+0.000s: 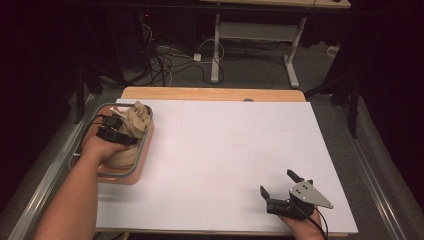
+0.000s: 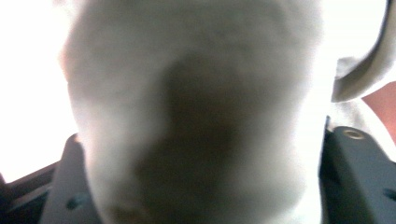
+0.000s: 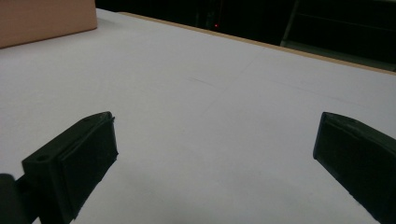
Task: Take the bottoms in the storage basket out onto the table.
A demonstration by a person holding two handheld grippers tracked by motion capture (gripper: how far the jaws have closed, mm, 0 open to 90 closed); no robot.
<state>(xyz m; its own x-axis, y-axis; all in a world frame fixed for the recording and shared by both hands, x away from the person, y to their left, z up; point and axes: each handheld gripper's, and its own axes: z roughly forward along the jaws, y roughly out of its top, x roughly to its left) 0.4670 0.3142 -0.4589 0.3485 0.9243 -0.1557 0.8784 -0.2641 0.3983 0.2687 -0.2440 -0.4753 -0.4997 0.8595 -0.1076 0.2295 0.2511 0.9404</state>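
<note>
L gripper [image 1: 116, 127] clamped on beige cloth [image 1: 134, 125] in pink basket [image 1: 142, 167], table's left; its own view: cloth [image 2: 196, 116] blurred, close between jaws. R gripper [image 1: 280, 186] wide open, nothing held, over white table [image 1: 225, 150]; its view catches basket corner [image 3: 46, 18].

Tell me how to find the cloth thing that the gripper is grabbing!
Start at the big white table and go to its left edge, where a pinkish basket with a grey rim sits. Bunched up inside it is the beige cloth, with the left gripper closed on it. It is the only soft, crumpled thing there; the right gripper waits open on bare table.
</note>
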